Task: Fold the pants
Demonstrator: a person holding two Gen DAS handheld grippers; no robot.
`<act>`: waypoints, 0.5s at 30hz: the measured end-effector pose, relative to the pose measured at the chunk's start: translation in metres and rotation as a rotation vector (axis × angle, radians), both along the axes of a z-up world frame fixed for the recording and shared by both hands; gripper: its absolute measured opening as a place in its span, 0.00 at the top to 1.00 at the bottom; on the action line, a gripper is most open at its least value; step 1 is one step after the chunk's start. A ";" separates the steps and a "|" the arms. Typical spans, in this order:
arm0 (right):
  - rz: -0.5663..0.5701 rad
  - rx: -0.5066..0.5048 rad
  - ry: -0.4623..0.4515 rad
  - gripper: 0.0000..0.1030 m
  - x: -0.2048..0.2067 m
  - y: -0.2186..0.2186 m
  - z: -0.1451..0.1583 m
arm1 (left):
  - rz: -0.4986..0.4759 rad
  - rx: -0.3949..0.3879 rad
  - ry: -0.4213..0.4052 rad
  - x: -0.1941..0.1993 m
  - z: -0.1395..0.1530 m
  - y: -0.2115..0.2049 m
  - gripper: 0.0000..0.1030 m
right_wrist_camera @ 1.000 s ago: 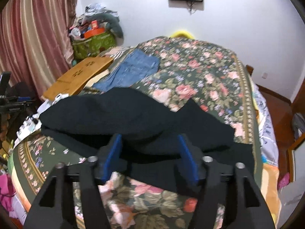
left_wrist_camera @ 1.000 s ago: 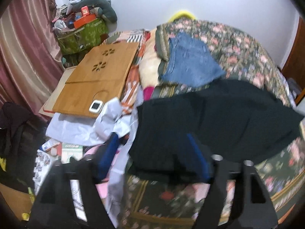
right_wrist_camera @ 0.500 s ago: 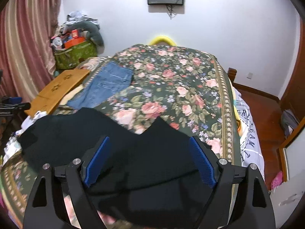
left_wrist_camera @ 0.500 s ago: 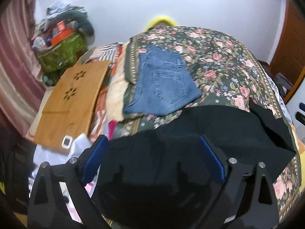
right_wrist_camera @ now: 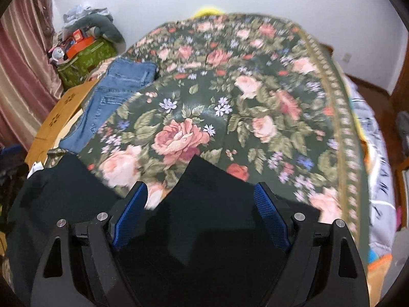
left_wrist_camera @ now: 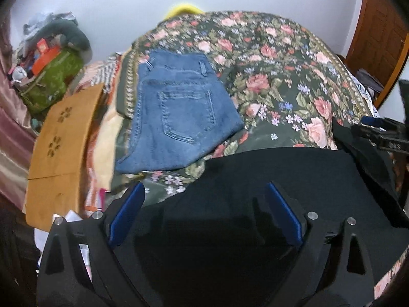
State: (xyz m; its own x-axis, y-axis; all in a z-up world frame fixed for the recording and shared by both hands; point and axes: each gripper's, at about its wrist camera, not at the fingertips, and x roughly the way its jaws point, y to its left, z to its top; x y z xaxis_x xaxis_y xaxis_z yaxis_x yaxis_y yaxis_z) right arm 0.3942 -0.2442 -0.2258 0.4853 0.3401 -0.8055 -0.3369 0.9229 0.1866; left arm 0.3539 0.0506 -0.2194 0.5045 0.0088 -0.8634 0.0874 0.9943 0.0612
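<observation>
Black pants (left_wrist_camera: 281, 179) lie spread across the near part of a floral bedspread (left_wrist_camera: 281, 76). My left gripper (left_wrist_camera: 204, 192) hovers over their left portion, jaws wide apart and blue pads clear of the cloth. In the right wrist view the black pants (right_wrist_camera: 212, 204) show a pointed edge rising between the fingers, with a second dark lobe at the left. My right gripper (right_wrist_camera: 200, 194) stands open above that edge, holding nothing. The other gripper's tip peeks in at the right edge of the left wrist view.
Folded blue jeans (left_wrist_camera: 176, 112) lie on the bed's far left. A wooden lap board (left_wrist_camera: 61, 138) sits beside the bed, with a green bag (left_wrist_camera: 51, 81) and clutter behind it. Curtains (right_wrist_camera: 23, 76) hang on the left; a wooden door (left_wrist_camera: 378, 33) stands at the right.
Both grippers opened wider and let go of the black cloth, then moved forward and lower over the pants. The pants now lie flatter on the bed.
</observation>
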 end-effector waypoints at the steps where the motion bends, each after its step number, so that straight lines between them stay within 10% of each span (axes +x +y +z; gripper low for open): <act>1: 0.006 -0.001 0.011 0.20 0.005 0.002 -0.003 | -0.003 -0.006 0.011 0.002 -0.003 -0.001 0.07; 9: 0.085 -0.004 0.093 0.55 0.031 0.014 -0.037 | -0.017 0.009 0.021 0.007 -0.017 -0.010 0.07; 11: 0.091 -0.005 0.075 0.79 0.026 0.013 -0.036 | -0.018 0.015 0.022 0.005 -0.018 -0.013 0.07; 15: 0.087 -0.014 0.067 0.88 0.020 0.008 -0.034 | -0.020 0.029 0.047 0.002 -0.018 -0.025 0.07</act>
